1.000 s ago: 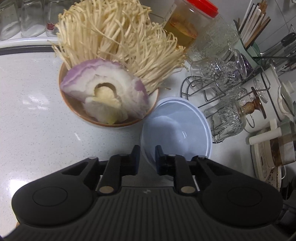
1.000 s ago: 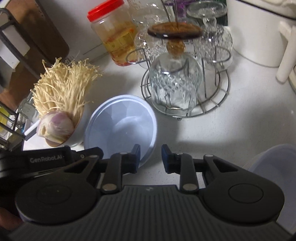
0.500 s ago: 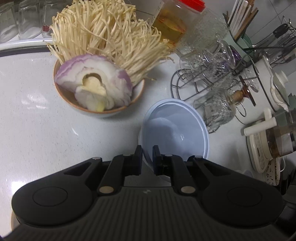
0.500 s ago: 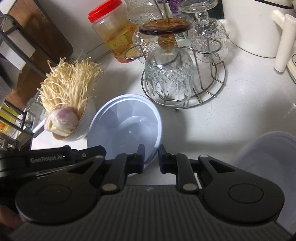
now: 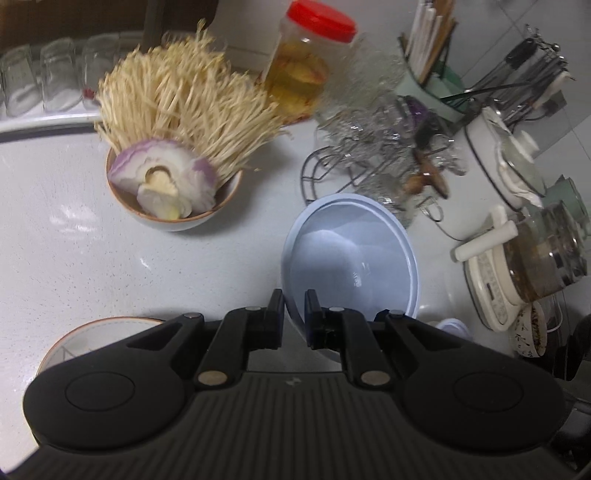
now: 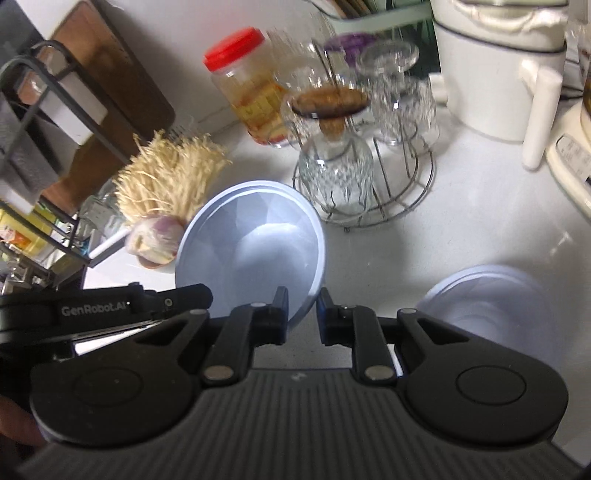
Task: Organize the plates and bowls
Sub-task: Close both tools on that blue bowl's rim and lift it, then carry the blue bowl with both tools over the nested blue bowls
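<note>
left wrist view: left gripper [image 5: 294, 305] pinches the blue bowl [image 5: 351, 258] by its rim at 6 o'clock; second bowl [image 6: 487, 306] lies at 3 o'clock of the narrowly parted, empty right gripper [image 6: 301, 303].

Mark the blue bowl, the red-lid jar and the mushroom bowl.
blue bowl [image 5: 351, 258], left wrist view, inner bottom.
red-lid jar [image 5: 320, 20], left wrist view, middle of the red lid.
mushroom bowl [image 5: 173, 224], left wrist view, outer wall at the front.
</note>
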Motion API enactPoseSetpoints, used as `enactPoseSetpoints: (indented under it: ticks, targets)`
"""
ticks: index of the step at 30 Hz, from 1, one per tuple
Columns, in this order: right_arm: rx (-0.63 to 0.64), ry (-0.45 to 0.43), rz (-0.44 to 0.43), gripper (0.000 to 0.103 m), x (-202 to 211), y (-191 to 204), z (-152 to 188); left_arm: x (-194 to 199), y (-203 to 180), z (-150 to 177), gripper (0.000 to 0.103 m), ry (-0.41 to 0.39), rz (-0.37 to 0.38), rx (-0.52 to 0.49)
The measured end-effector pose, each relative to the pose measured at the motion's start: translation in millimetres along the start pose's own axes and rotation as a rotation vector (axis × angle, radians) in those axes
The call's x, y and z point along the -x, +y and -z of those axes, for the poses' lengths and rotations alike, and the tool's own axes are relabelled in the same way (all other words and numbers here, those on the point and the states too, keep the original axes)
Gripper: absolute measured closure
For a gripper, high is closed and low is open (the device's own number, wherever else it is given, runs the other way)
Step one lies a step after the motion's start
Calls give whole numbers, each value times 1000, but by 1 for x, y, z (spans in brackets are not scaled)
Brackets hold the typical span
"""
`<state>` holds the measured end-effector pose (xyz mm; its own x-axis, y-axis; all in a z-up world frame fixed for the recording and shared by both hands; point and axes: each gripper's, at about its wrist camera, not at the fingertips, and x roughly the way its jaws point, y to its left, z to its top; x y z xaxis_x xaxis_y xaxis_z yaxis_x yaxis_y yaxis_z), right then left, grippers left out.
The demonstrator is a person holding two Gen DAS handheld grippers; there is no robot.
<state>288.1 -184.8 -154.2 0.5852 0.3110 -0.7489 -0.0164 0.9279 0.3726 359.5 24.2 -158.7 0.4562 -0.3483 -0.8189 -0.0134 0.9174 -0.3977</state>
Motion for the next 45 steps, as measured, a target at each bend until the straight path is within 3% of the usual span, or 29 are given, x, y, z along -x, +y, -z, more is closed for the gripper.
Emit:
enactPoseSetpoints:
  ticks: [21, 34, 45]
  targets:
    - [32, -159, -4, 82, 98, -16, 24, 68, -71, 43, 89, -87, 50, -122]
    - [-39, -201, 56, 82, 123, -45, 52, 55, -104, 79, 89, -12, 76, -180]
    - [-105, -182, 127, 83, 122, -66, 69, 23, -118, 91, 88, 73, 93, -213]
